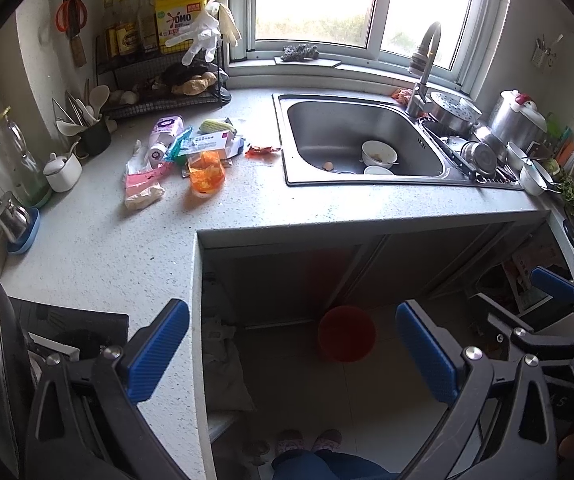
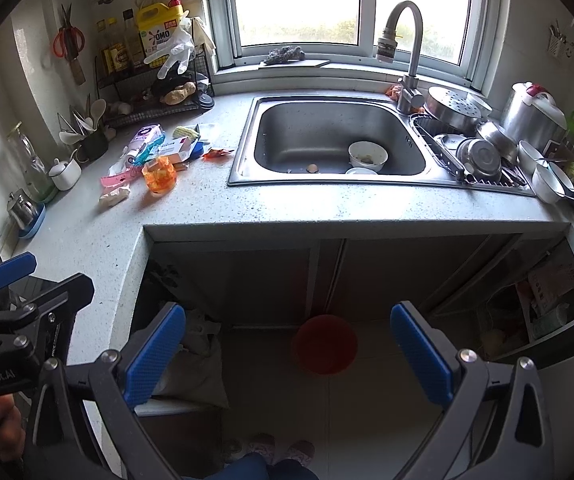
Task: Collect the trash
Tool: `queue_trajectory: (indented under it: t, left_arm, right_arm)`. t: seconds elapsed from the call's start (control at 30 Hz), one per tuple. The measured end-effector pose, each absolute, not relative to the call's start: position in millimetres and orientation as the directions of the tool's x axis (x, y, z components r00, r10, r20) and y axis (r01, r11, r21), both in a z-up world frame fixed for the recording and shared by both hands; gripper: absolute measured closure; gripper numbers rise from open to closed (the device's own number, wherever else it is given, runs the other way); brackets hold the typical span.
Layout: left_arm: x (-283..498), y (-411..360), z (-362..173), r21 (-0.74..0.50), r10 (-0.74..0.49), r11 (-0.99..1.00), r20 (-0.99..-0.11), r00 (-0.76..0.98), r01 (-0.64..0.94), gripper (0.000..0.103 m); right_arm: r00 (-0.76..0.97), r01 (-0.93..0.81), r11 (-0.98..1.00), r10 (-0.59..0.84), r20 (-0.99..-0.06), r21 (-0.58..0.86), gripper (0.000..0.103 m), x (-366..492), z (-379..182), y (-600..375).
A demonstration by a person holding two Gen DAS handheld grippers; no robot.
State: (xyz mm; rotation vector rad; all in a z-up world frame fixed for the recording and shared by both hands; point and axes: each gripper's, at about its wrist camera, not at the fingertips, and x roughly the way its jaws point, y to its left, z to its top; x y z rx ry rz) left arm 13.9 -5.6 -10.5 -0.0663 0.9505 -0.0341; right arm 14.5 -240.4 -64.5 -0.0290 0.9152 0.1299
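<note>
Countertop edge (image 1: 367, 226) runs just ahead of your left gripper (image 1: 293, 354) and right gripper (image 2: 287, 354); both are spread wide and empty over open floor, a red bin (image 2: 324, 344) between the fingers below. Trash pile (image 1: 185, 152) lies far ahead-left, beside the sink (image 1: 287, 140). Yellow jug (image 1: 179, 16) reads "OMO".

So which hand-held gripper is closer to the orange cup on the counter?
Left. The left hand-held gripper hovers by the counter corner, below the orange cup. The right hand-held gripper sits farther right, over the floor.
</note>
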Motion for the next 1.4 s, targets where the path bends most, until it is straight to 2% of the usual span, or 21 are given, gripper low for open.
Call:
queue_trajectory:
  t: [0.47,0.7,1.0,1.33,1.4]
  left_arm:
    - [40.1,-34.5,-18.8,-0.069,-0.061,0.998,-0.810,0.584,0.008,0.000]
    - [79.3,-19.6,-18.0,-0.108,-0.071,0.994,-0.818,0.570,-0.031,0.000]
    - [165.9,52.4,-39.3,-0.134,-0.048,0.983,-0.853,0.521,-0.129,0.000]
    - [246.2,162.7,-68.5,-0.157,-0.037,0.959,-0.895,0.444,-0.235,0.000]
    - [251.9,183.3,-77.7,-0.123,-0.003,0.956,-0.911,0.413,-0.265,0.000]
  right_arm:
    - [0.626,-0.111,0.994,0.087,-0.775,0.022,0.000,23.7,-66.5,-268.8]
    - [0.609,-0.155,0.987,0.126,-0.783,0.038,0.000,63.2,-65.7,-263.1]
    - [0.570,-0.275,0.961,0.193,-0.799,0.037,0.000,161.8,-78.3,-207.0]
    - [0.425,-0.455,0.889,0.274,-0.863,0.059,0.000,279.0,-101.2,-74.2]
    - [0.386,-0.497,0.866,0.281,-0.879,0.058,0.000,291.6,-109.8,-48.9]
